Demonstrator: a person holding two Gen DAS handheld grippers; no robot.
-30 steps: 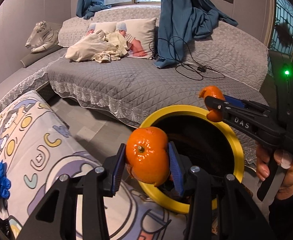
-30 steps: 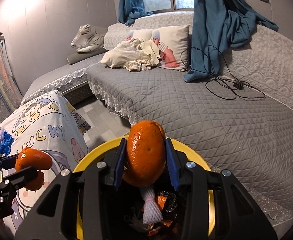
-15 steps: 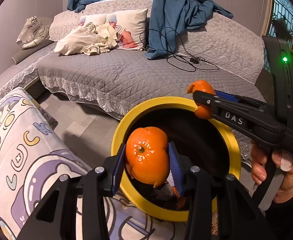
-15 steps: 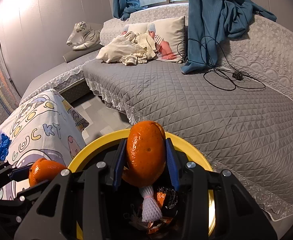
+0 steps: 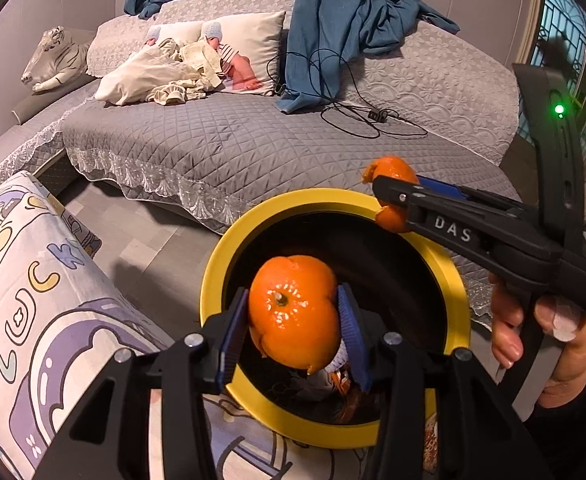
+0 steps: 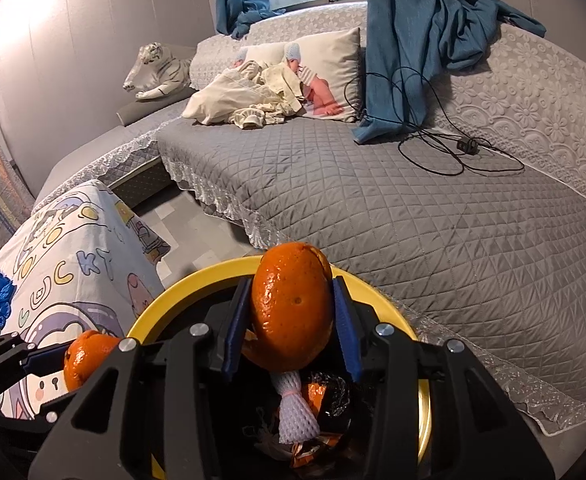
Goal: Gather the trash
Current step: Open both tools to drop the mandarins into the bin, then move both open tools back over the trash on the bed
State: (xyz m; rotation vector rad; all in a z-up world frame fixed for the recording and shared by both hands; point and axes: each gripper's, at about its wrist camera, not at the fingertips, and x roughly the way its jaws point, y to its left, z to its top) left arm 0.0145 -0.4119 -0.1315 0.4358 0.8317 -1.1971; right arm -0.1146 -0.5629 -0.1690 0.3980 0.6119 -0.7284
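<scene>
Peels (image 5: 295,314) were clamped in both grippers (image 5: 293,320) (image 6: 291,330) over the bin (image 5: 213,276); best to centre, then open low inside the rim.

- Orange peel, left (image 5: 295,316): a glossy, hollow orange shell with its stem end and white pith flecks facing the camera. It sits low at the centre of the left wrist view, pinched between blue pads over the bin's mouth.
- Orange peel, right (image 6: 292,312): a taller shell with a torn top edge, low at centre of the right wrist view, also pinched over the bin.
- Trash bin (image 5: 213,280): round, yellow-rimmed and black inside, filling the lower centre. Wrappers and a white foam net (image 6: 295,412) lie in it.
</scene>
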